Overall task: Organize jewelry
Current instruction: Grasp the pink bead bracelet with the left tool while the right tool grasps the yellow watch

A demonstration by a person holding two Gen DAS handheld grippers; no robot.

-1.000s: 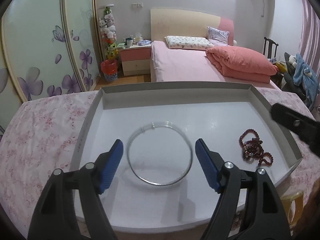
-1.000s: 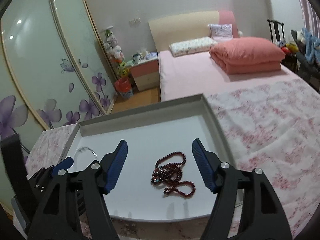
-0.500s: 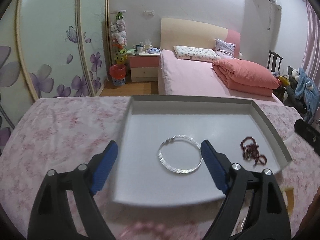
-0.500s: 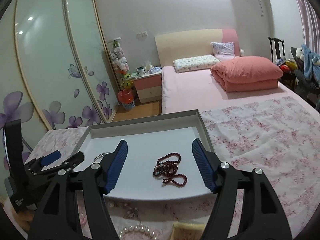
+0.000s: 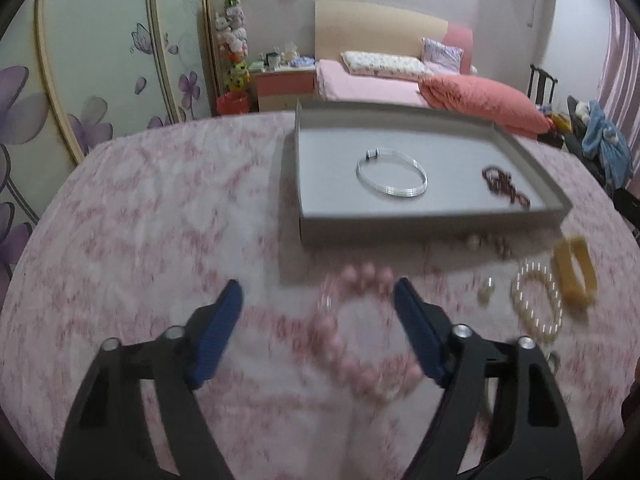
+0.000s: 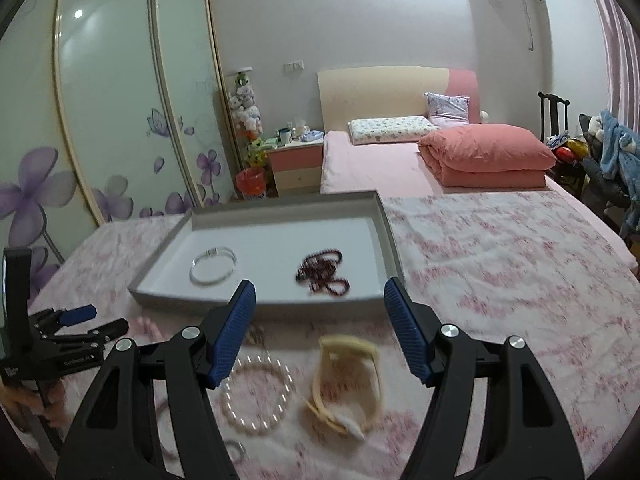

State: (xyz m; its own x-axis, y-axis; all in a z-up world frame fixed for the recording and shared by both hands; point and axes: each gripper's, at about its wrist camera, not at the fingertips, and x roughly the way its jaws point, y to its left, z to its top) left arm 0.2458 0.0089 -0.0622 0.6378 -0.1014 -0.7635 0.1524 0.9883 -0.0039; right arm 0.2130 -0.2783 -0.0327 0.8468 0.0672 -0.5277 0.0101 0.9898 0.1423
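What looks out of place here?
Nothing damaged. Only the silver bangle and dark beads are in the tray; pink beads, pearl bracelet and yellow bangle lie loose on the bedspread.

I see small white print on the side of my left gripper (image 6: 76, 330), too blurred to read. Nothing else in my view carries any lettering.

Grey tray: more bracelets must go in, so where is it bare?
Grey tray: bare along the far wall and in the far right corner beyond the dark red bead string. The silver bangle fills the near left; only a narrow strip parts it from the beads.
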